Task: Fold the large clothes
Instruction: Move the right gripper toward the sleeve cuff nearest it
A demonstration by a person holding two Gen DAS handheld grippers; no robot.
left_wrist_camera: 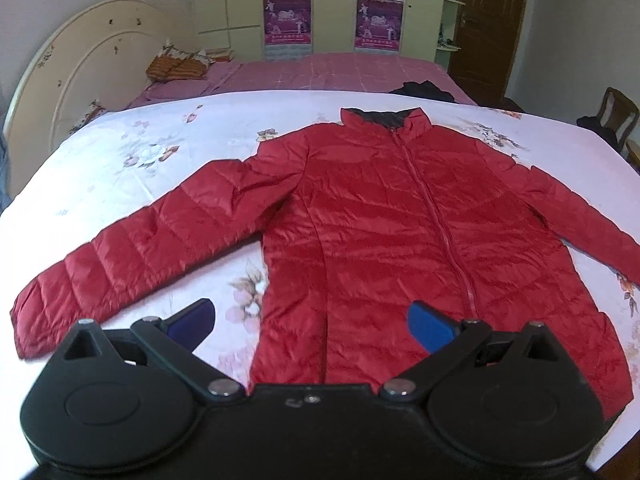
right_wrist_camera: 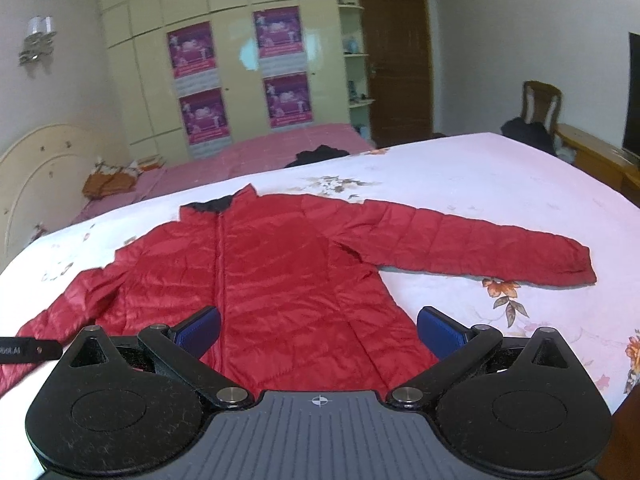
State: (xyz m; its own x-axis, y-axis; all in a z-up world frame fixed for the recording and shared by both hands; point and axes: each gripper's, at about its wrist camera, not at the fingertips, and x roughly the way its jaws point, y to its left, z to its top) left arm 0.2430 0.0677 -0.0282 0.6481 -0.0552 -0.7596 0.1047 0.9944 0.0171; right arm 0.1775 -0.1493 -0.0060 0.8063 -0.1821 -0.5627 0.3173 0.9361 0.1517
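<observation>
In the left wrist view, a red quilted jacket (left_wrist_camera: 380,216) lies face up and flat on a bed covered with a white floral sheet (left_wrist_camera: 132,184). Its zipper is closed and runs from the dark-lined collar (left_wrist_camera: 384,118) down toward the hem. One sleeve (left_wrist_camera: 132,256) stretches out from the jacket's body toward the lower left, its cuff resting on the sheet. The other sleeve runs off the right edge of the view. The left gripper (left_wrist_camera: 311,326) hovers above the hem end of the jacket with its blue fingers (left_wrist_camera: 430,326) spread wide, holding nothing. Beyond the collar lies a pink checked bedspread (left_wrist_camera: 320,72) with a dark garment (left_wrist_camera: 424,90) on it, and a cream headboard (left_wrist_camera: 72,76) stands to the jacket's far left.

In the right wrist view, the same jacket (right_wrist_camera: 272,280) lies on the floral sheet (right_wrist_camera: 500,184), collar (right_wrist_camera: 216,204) away from the camera. Its sleeve (right_wrist_camera: 472,248) extends straight out to the right of the body, well spread, with the cuff near an orange flower print. The opposite sleeve slants down to the left, where a black strap crosses it at the view's edge. The right gripper (right_wrist_camera: 318,332) sits over the hem side of the jacket, its blue fingers (right_wrist_camera: 440,330) set far apart and empty. Behind the jacket stand a cream wardrobe (right_wrist_camera: 236,60) with purple posters, a brown door (right_wrist_camera: 396,60) and a wooden chair (right_wrist_camera: 540,100).
</observation>
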